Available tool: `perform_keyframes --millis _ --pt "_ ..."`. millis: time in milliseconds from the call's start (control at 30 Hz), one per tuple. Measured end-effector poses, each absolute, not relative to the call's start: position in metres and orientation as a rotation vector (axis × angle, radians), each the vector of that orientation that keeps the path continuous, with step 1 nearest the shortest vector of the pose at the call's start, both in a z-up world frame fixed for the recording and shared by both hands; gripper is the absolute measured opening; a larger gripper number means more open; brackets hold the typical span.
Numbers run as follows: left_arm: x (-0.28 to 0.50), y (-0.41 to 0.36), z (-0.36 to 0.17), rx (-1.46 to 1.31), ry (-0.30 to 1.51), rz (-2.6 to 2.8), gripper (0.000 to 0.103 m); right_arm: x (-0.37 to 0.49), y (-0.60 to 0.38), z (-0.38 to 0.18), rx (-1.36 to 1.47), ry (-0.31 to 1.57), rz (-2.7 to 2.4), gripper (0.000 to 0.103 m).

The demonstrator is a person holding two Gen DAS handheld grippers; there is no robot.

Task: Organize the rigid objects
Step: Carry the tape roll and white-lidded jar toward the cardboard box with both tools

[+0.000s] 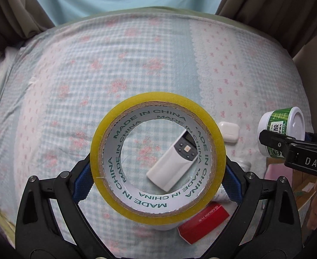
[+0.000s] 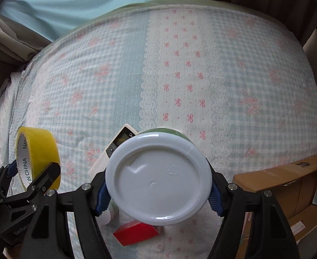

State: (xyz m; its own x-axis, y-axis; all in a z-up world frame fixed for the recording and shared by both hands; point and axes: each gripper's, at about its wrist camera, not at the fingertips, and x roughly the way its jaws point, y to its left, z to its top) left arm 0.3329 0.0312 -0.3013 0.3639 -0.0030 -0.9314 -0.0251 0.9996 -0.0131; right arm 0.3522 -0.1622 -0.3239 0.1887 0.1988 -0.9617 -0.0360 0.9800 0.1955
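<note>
Left claw [image 1: 157, 172] spread wide, pinched tape [image 1: 157, 158], raised above bed [image 1: 93, 69]. Right claw [image 2: 157, 191] half spread, pinched jar [image 2: 158, 178], likewise above bed. Counted on bed: one remote [image 1: 171, 168], one red box [image 1: 203, 223], one white case [image 1: 229, 132]. Case seen from left wrist only; cardboard box [image 2: 287, 185] clearest from right.

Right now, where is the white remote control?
The white remote control lies on the checked bedspread, seen through the held yellow tape roll, left of the small white case.
</note>
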Motion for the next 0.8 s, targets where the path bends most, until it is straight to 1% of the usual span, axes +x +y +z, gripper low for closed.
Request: perform_keyframes --millis 133,267,433,600,800 --pt "0.317 0.002 -0.26 -0.014 1.165 -0.035 0.097 0.337 -0.177 -0.288 0.169 1.325 0.166 0.068" --pt "0.301 -0.044 -0.224 0.017 1.132 -0.107 0.097 0.311 -0.217 -0.25 0.194 1.282 0.142 0.068" --pt "0.285 -0.113 -0.199 0.046 1.098 -0.221 0.097 0.28 -0.269 -0.214 0.177 1.241 0.089 0.068" --pt "0.275 -0.189 -0.192 0.069 1.082 -0.343 0.097 0.26 -0.335 -0.197 0.191 1.226 0.001 0.068" --pt "0.267 -0.269 -0.212 0.103 1.112 -0.441 0.097 0.246 -0.414 -0.2 0.232 1.253 -0.091 0.068"
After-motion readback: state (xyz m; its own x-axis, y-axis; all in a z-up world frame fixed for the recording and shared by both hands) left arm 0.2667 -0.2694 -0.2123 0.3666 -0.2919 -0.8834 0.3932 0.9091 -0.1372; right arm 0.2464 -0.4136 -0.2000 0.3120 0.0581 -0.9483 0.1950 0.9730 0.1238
